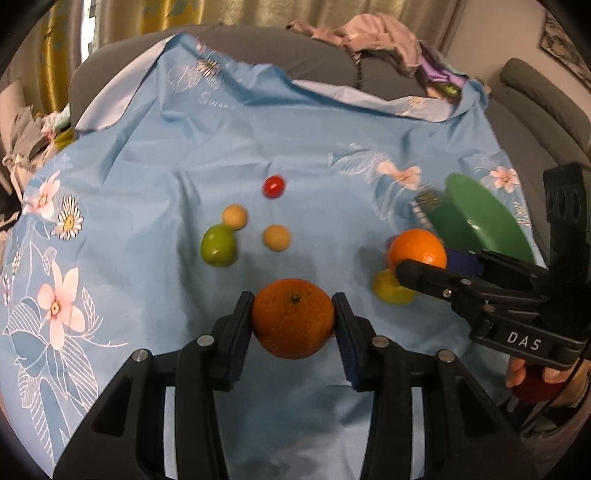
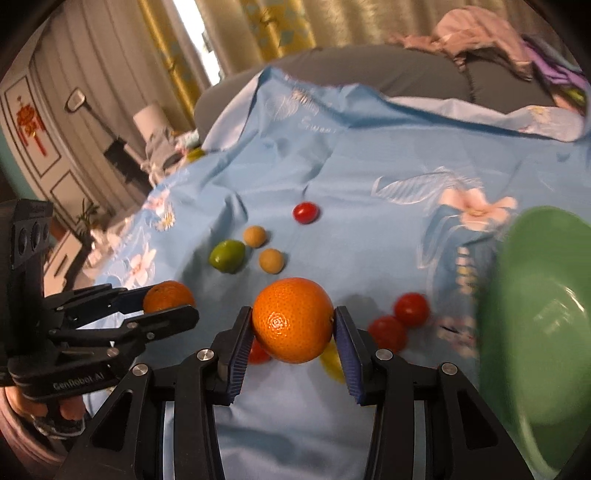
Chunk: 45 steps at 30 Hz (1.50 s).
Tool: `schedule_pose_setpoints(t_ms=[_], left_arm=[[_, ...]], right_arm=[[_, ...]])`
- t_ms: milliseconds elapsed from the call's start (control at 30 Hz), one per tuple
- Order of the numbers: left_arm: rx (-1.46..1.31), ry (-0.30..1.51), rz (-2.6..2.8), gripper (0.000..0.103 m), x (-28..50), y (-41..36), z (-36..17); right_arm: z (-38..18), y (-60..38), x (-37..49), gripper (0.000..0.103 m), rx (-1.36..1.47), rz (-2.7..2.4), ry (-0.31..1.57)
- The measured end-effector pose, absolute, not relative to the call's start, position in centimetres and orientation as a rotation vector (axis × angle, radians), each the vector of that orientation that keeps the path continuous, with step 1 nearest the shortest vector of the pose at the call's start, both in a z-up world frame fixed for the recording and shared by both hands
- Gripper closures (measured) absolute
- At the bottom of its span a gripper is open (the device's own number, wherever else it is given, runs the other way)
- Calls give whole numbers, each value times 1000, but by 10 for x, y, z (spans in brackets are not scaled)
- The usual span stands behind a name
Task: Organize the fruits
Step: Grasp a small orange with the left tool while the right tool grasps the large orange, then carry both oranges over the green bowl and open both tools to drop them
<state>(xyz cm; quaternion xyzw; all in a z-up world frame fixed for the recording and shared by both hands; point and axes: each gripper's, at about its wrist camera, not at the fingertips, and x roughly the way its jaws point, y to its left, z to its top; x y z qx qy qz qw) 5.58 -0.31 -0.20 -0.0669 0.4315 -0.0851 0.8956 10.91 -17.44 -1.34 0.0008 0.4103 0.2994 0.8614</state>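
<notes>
My left gripper (image 1: 293,321) is shut on a dark orange (image 1: 293,318) above the blue flowered cloth (image 1: 147,206). My right gripper (image 2: 293,326) is shut on a brighter orange (image 2: 293,319); it shows at the right of the left wrist view (image 1: 417,251). A green bowl (image 2: 535,317) stands at the right, also in the left wrist view (image 1: 480,218). On the cloth lie a green fruit (image 1: 218,245), two tan round fruits (image 1: 235,216) (image 1: 276,237), a red tomato (image 1: 274,186), a yellow fruit (image 1: 388,290) and two red tomatoes (image 2: 412,308) (image 2: 388,332).
The cloth covers a grey sofa (image 1: 258,48) with piled clothes (image 1: 369,33) at the back. Curtains (image 2: 258,29) and a cabinet (image 2: 33,122) stand behind. The left gripper appears at the left of the right wrist view (image 2: 162,306).
</notes>
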Motion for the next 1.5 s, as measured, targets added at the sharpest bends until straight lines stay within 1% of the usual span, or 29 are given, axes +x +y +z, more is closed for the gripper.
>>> schedule_pose_setpoints(t_ms=[200,433,767,1000,1133,1400,1500], left_arm=[[-123,858,-250,61,50,-31,21],[-76,854,-334,61,58,-72,34],[10,848,-509,61,84,-161,44],[57,881,-582,61,113,-217,33],[66,905,-596,61,124,-230,23],[96,974,-553,60,132,-233,0],[116,968,-533,61,130,-229,-1]], right_arm=[[5,-215,91,58,78,574,799],[20,-269,77,58,132,461,718],[16,-335,75,58,213,316,687],[3,-362,77,58,213,232,702],[0,-369,77,58,203,226,711],[-3,-358,77,58,136,217,730],[-4,-352,76,57,110,208,733]])
